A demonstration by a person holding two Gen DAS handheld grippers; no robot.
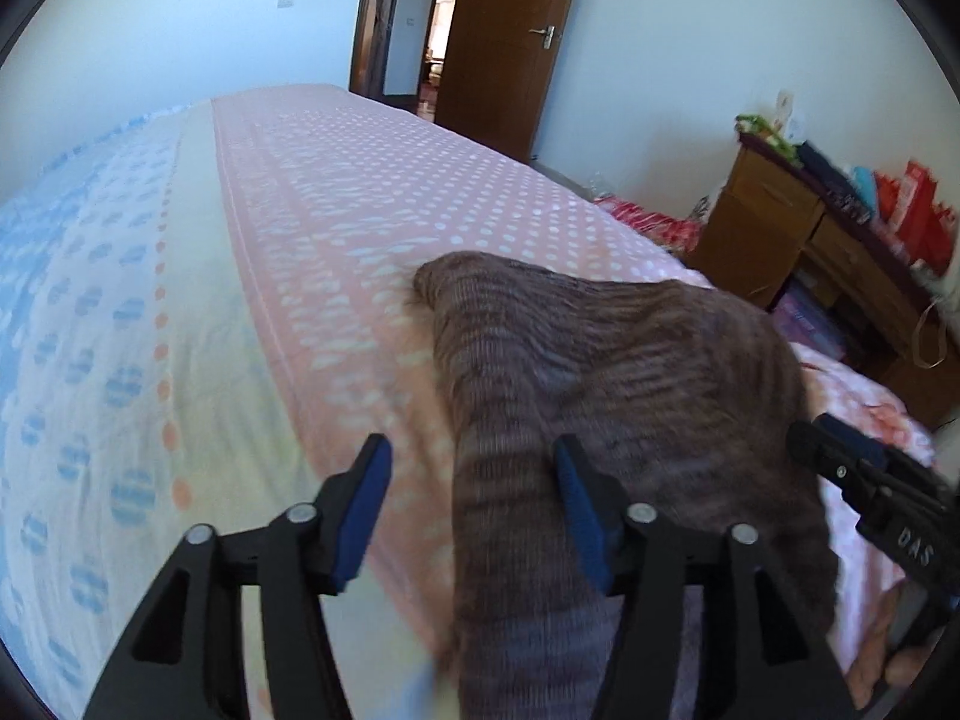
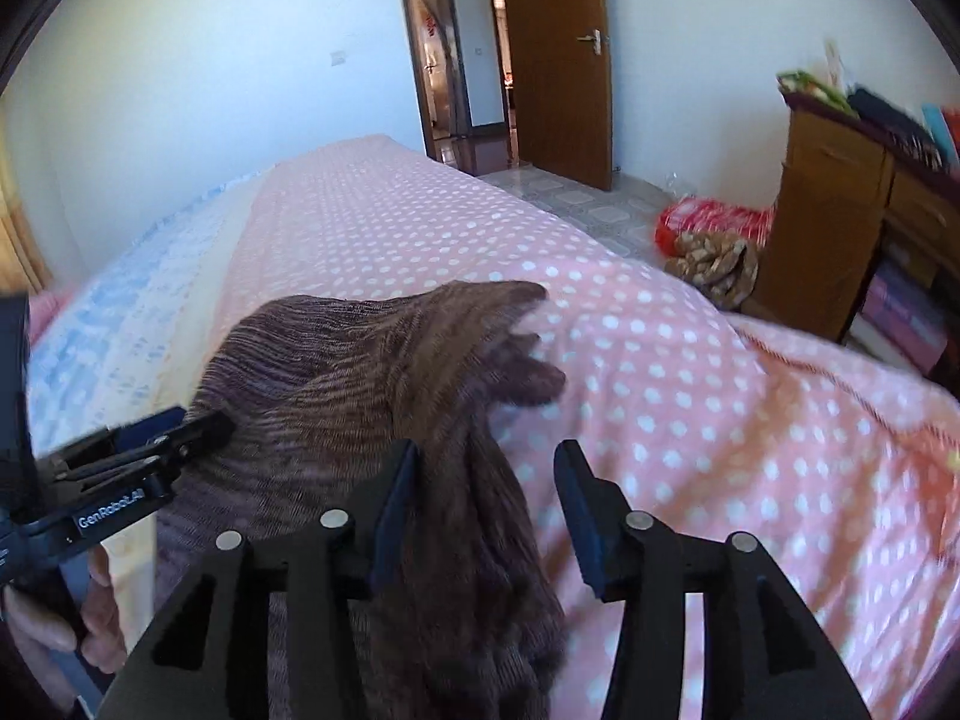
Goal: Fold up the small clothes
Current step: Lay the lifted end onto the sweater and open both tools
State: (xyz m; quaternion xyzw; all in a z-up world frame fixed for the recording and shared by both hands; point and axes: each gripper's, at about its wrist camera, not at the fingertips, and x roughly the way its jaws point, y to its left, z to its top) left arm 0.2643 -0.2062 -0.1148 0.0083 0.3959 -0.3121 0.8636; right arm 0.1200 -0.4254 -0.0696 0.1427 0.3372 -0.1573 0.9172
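Black, blue-padded left hand-held gripper (image 1: 471,510) gapes beside ribbed brown knit (image 1: 630,360).

A: Open passage?
B: Bed (image 1: 360,192), dotted sheet bare ahead and leftward.

A: Obstructions?
B: Brown knit garment (image 1: 600,372) heaped between both hand-held grippers; wooden cabinet (image 2: 828,228) and red bundle on the floor (image 2: 708,222) beside the bed's right edge.

We are in a home bedroom: a bed (image 1: 372,192) with a dotted sheet, a wooden door (image 2: 555,60), a cluttered dresser (image 2: 840,210).
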